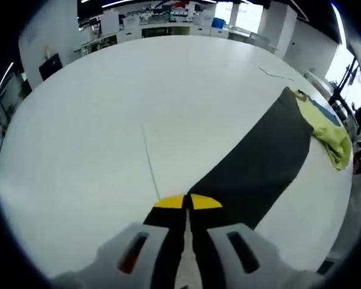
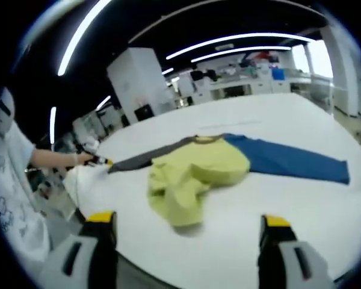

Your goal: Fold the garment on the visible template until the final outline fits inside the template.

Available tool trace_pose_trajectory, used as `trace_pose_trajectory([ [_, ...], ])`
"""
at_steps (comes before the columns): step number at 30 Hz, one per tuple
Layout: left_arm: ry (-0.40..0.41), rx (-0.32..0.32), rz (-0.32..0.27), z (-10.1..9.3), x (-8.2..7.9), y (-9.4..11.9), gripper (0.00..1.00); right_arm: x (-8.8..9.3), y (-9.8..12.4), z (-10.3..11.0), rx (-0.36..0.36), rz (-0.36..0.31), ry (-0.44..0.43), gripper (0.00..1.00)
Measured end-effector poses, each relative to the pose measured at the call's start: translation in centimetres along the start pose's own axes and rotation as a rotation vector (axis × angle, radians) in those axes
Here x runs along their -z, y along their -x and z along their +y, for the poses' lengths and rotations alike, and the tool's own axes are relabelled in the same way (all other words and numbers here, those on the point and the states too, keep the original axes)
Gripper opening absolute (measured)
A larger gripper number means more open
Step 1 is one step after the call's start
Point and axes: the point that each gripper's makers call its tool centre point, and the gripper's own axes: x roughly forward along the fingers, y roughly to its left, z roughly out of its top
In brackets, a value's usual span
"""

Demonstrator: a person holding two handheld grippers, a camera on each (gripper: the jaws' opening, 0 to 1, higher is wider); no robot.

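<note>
Yellow-bodied garment (image 2: 198, 171) crumpled | sleeves stretched lengthwise along table (image 2: 277, 223)

The garment (image 1: 271, 150) runs under the left tool (image 1: 187, 203), its near end hidden. In the right gripper view, the person (image 2: 12, 180) beside the table (image 2: 301, 205) is cut off.

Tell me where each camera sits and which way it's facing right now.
Left gripper view: rides the left gripper, low over the white table, looking along the dark sleeve toward the yellow body; its yellow-tipped fingers are closed on the sleeve end.
Right gripper view: rides the right gripper at the table's edge, facing the crumpled yellow body and blue sleeve; its fingers are spread, and a person's arm reaches in.
Shared: the same garment, table and lab background.
</note>
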Motion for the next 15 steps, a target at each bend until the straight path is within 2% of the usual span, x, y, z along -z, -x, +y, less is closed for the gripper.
trace_pose_trajectory([
  [7,-0.021,-0.006,0.001,0.32,0.07,-0.02,0.00,0.02,0.13,-0.09,0.000,-0.007,-0.007,0.99],
  [9,-0.051,-0.004,-0.006,0.17,0.11,0.08,0.00,0.01,0.17,-0.14,0.000,-0.008,-0.006,0.99],
  [12,-0.093,0.005,-0.032,0.00,-0.10,0.04,0.00,0.00,0.24,-0.10,0.001,-0.011,-0.007,0.99],
  [13,-0.085,0.009,-0.038,-0.13,0.06,0.28,0.01,0.04,0.28,-0.04,0.001,-0.010,-0.009,0.99],
  [15,-0.070,0.046,-0.089,-0.28,-0.65,0.18,0.10,0.15,0.35,0.03,0.001,-0.006,-0.006,0.99],
])
